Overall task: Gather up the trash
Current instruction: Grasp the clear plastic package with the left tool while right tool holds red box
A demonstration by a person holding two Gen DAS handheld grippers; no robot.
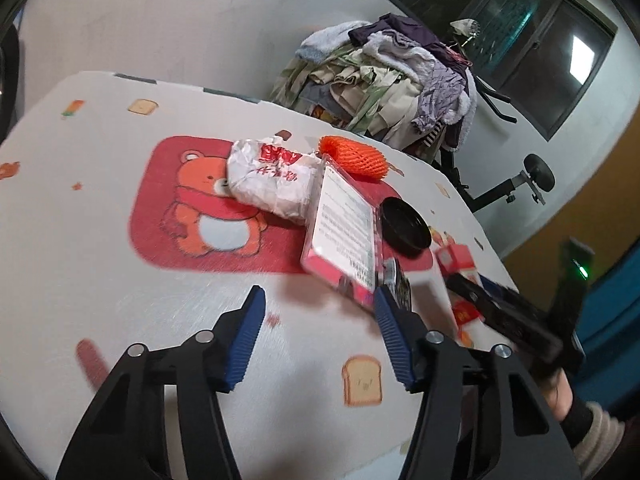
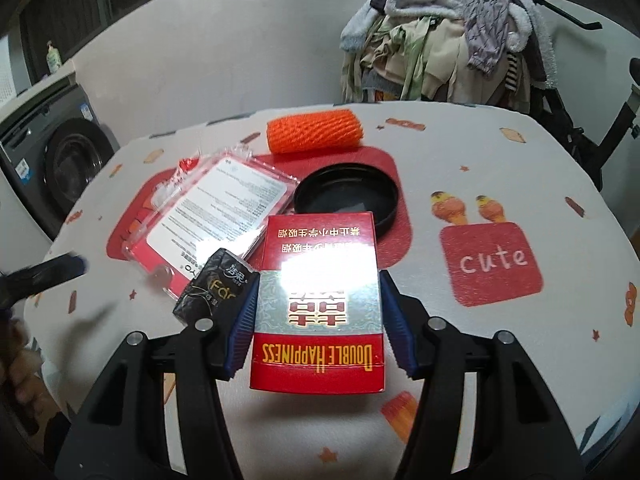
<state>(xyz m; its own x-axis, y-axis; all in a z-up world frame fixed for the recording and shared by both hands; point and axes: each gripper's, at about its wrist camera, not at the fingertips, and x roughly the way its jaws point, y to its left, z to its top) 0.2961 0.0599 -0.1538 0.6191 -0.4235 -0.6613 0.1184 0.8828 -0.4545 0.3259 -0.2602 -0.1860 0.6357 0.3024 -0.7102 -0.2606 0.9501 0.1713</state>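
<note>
Left wrist view first: the left gripper (image 1: 318, 302) hung over the table (image 1: 80, 240) with its jaws part-way apart and nothing between them, only bare cloth showing in the gap. Its right pad sat just beside the near corner of the clear pink case (image 1: 340, 224), not pressing on it, so I judged the case as its likely target. The case lay tilted, one end propped on the crumpled white wrapper (image 1: 268, 180). An orange foam net (image 1: 354, 158) lay behind, a black lid (image 1: 404, 226) to the right. At the far right edge, blurred, the right gripper (image 1: 516, 320) came in with the red pack.

Right wrist view next: the right gripper (image 2: 318, 304) was clamped on the red pack (image 2: 320, 300), both blue pads flat against its long sides. The pack sat squarely in the jaws, its far end over the rim of the black lid (image 2: 346, 196); whether it had cleared the table I could not tell. A small black packet (image 2: 216, 292) lay touching the outside of the left finger, not gripped. The case (image 2: 216, 208) and the foam net (image 2: 314, 132) lay beyond. The left gripper (image 2: 60, 270) showed only as a blur at the left edge.

My read: 1 piece of trash was in hand, 5 waited on the table, and no bin was in sight in either view.
</note>
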